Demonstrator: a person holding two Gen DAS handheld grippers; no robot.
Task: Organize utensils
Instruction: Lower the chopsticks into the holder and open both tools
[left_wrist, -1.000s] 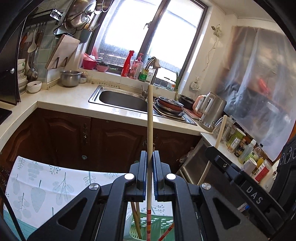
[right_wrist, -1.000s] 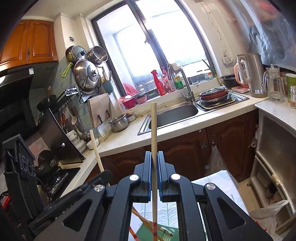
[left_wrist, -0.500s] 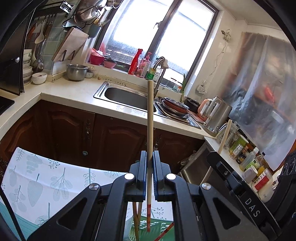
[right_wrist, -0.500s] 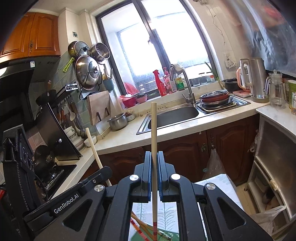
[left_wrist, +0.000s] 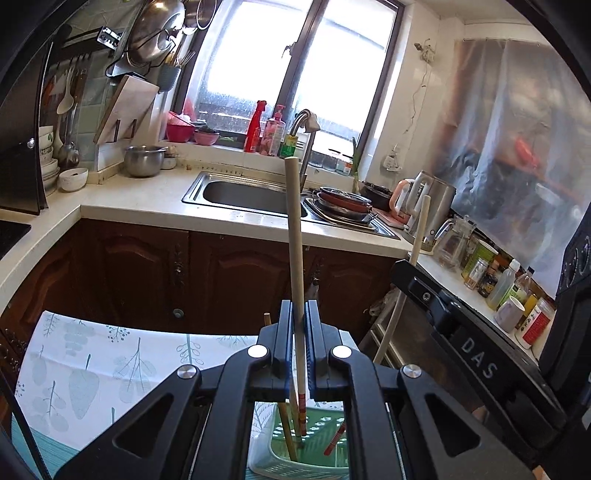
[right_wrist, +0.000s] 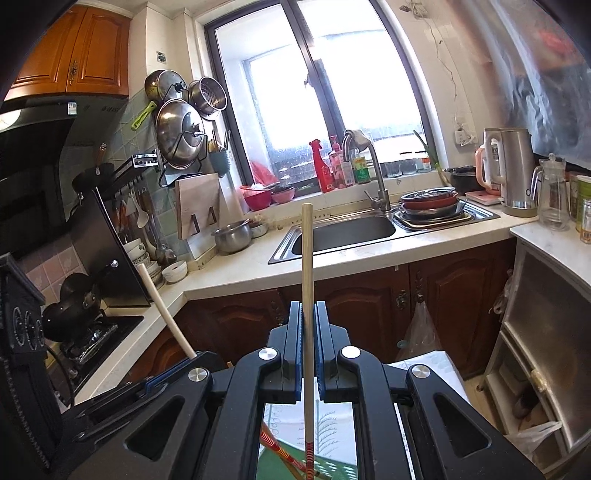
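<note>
Pale wooden chopstick (left_wrist: 295, 236) stands clamped upright in the left gripper (left_wrist: 298, 332) at frame centre, tip inside the green holder (left_wrist: 321, 432) below. The right gripper (right_wrist: 307, 332) clamps another chopstick (right_wrist: 307, 280).

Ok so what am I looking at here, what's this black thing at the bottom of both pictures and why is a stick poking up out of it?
There is no robot arm: a person holds a handheld black claw in each hand, with a wide-angle camera on each looking forward along its two fingers. One picture is the left claw's view, the other the right claw's. Each claw is shut on a pale wooden chopstick with a red-banded tip: the left chopstick leans slightly, the right chopstick stands upright. Below sits a green perforated plastic basket already holding chopsticks, on a white leaf-print tablecloth. Behind is the kitchen counter with a steel sink.
</note>
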